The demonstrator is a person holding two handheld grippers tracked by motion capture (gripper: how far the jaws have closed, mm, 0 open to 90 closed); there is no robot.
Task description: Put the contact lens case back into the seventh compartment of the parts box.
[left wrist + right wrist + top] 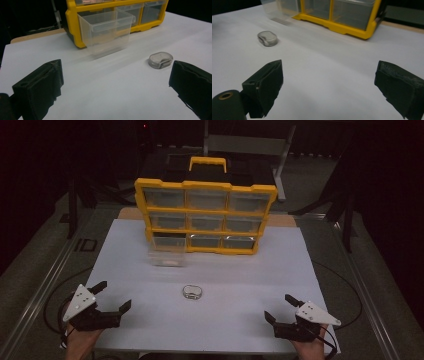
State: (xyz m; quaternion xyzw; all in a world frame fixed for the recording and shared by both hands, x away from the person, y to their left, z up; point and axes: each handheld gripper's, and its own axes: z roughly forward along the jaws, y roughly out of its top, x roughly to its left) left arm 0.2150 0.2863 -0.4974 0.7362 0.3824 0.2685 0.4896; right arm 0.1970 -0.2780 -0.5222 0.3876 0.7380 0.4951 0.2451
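A yellow drawer cabinet (205,215) with clear drawers stands upright at the back of the white sheet (240,320). One clear drawer (167,255) (106,31) is pulled out and rests on the sheet in front of the cabinet's lower left slot. A small grey rounded metal piece (192,292) (160,60) (267,38) lies mid-sheet. My left gripper (112,298) (116,83) is open near the front left, nothing between its jaws. At the front right my right gripper (281,308) (328,86) is open and holds nothing.
The white sheet lies on a grey table (45,275) with metal rails along its sides. Dark surroundings and a grey frame (250,145) lie behind the cabinet. Cables (345,285) curve beside both hands.
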